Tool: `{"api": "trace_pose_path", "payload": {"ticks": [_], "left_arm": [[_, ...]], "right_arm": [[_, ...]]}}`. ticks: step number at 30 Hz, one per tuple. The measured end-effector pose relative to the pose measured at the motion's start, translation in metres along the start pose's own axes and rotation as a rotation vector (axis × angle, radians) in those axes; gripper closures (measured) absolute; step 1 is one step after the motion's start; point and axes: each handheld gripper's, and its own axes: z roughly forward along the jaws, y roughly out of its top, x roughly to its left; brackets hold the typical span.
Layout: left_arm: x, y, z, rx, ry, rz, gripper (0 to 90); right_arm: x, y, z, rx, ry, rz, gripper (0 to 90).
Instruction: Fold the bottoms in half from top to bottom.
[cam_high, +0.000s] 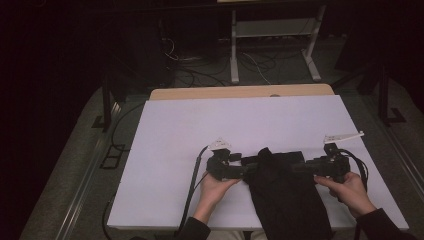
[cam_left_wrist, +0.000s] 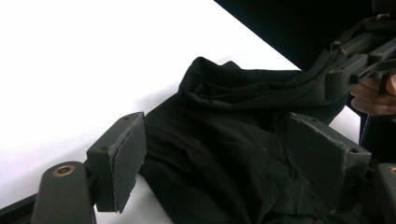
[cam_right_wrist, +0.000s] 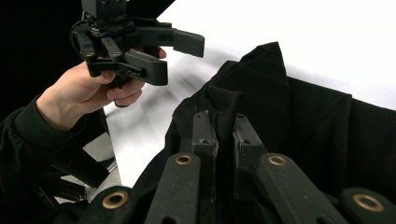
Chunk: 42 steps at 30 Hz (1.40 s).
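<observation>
Black cloth (cam_right_wrist: 280, 107) sits pinched between our right gripper (cam_right_wrist: 223, 122) jaws; left gripper (cam_left_wrist: 233, 158) jaws gape around its edge, unclamped. We risk the fold slipping out if the right pulls alone.

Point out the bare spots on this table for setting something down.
Free: the white table beyond the black garment, up to the far wooden edge, plus the strip left of the left gripper. Crowded: near middle, between it and the right gripper.
</observation>
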Motion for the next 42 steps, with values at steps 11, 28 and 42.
{"api": "trace_pose_path", "payload": {"ticks": [11,28,42], "left_arm": [[0.002,0.001,-0.001,-0.005,0.009,-0.008,20.0],[0.001,0.002,-0.001,-0.002,0.018,-0.005,18.4],[0.001,0.001,0.001,-0.006,0.022,0.008,16.3]], "right_arm": [[0.003,-0.008,-0.004,0.015,0.021,-0.016,81.3],[0.007,-0.021,-0.014,0.039,0.039,-0.019,80.8],[0.012,-0.035,-0.013,0.156,0.037,-0.049,80.7]]}}
